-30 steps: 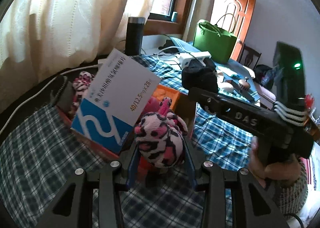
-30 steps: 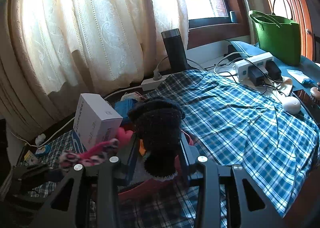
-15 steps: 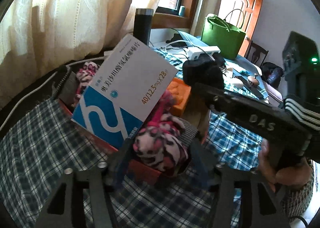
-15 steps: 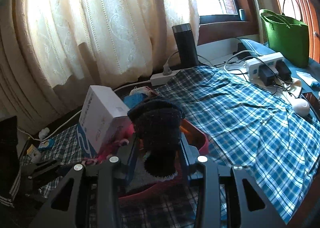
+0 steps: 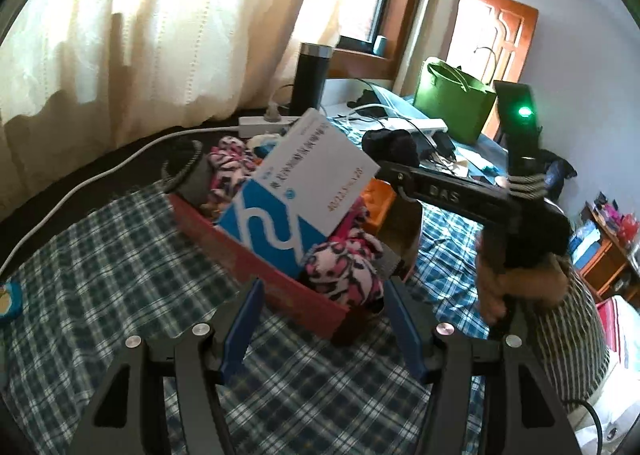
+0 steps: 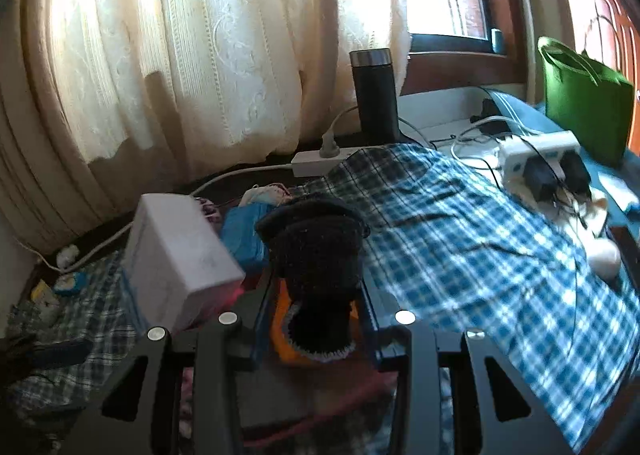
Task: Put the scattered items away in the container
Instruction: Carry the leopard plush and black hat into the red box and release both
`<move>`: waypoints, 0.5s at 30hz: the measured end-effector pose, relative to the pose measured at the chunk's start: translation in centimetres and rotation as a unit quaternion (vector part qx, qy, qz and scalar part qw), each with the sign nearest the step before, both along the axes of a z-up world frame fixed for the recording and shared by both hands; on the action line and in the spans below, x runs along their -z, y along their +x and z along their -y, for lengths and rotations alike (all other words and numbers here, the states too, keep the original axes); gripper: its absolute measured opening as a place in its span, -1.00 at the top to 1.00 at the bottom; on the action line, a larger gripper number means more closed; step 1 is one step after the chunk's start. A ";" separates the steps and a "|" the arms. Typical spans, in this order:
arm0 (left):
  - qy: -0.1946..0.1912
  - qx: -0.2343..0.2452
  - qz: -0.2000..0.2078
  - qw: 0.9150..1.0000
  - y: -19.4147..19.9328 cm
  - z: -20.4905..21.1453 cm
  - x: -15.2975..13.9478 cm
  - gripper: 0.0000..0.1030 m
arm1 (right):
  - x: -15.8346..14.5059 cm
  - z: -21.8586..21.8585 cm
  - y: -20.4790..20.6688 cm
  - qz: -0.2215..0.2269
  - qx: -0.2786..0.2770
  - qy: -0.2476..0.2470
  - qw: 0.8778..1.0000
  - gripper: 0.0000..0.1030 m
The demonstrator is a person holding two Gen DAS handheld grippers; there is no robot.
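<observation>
A red container (image 5: 256, 267) stands on the checked cloth, holding a blue-and-white medicine box (image 5: 296, 199), a grey sock (image 5: 188, 171), an orange item (image 5: 376, 199) and a pink leopard-print plush sock (image 5: 344, 271) at its near corner. My left gripper (image 5: 324, 323) is open just in front of that corner, with its blue fingers (image 5: 244, 319) apart and clear of the plush sock. My right gripper (image 6: 316, 299) is shut on a black knitted sock (image 6: 316, 255) and hovers over the container beside the box (image 6: 180, 255). From the left wrist view the black sock (image 5: 392, 147) hangs above the container's far side.
A black flask (image 6: 374, 91) and a white power strip (image 6: 316, 159) with its cable sit by the curtain. A second power strip (image 6: 540, 151), a green bag (image 6: 584, 99) and a white round object (image 6: 606, 255) are to the right. A small blue item (image 5: 8, 299) lies at far left.
My left gripper has opened and pulled back, leaving the pink plush sock in the container's near corner. My right gripper, still holding the black sock, has moved closer over the container.
</observation>
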State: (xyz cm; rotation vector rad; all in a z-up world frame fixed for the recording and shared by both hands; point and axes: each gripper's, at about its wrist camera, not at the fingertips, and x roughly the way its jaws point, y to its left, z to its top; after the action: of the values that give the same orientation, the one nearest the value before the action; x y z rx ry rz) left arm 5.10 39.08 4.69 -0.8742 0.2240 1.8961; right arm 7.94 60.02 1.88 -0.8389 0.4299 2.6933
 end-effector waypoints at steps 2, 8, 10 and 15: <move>0.002 -0.009 0.005 1.000 -0.4 0.7 0.0 -0.24 | 0.1 -0.1 -1.1 0.008 -0.014 0.006 1.000 0.20; 0.006 -0.040 0.017 0.999 -1.9 2.7 0.3 -0.24 | 0.4 -0.6 -4.2 0.031 -0.054 0.024 0.998 0.20; 0.008 -0.050 0.020 0.999 -2.3 3.3 0.5 -0.24 | 0.5 -0.5 -5.0 0.036 -0.077 0.028 0.996 0.20; 0.016 -0.064 0.027 0.997 -3.3 4.2 0.5 -0.24 | 0.7 0.0 -6.5 0.046 -0.115 0.039 0.992 0.20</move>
State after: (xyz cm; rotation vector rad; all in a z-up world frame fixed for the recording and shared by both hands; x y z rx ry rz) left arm 1.81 34.85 4.22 -0.9375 0.1065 1.9863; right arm 1.46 60.05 1.20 -1.0431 0.2177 2.8427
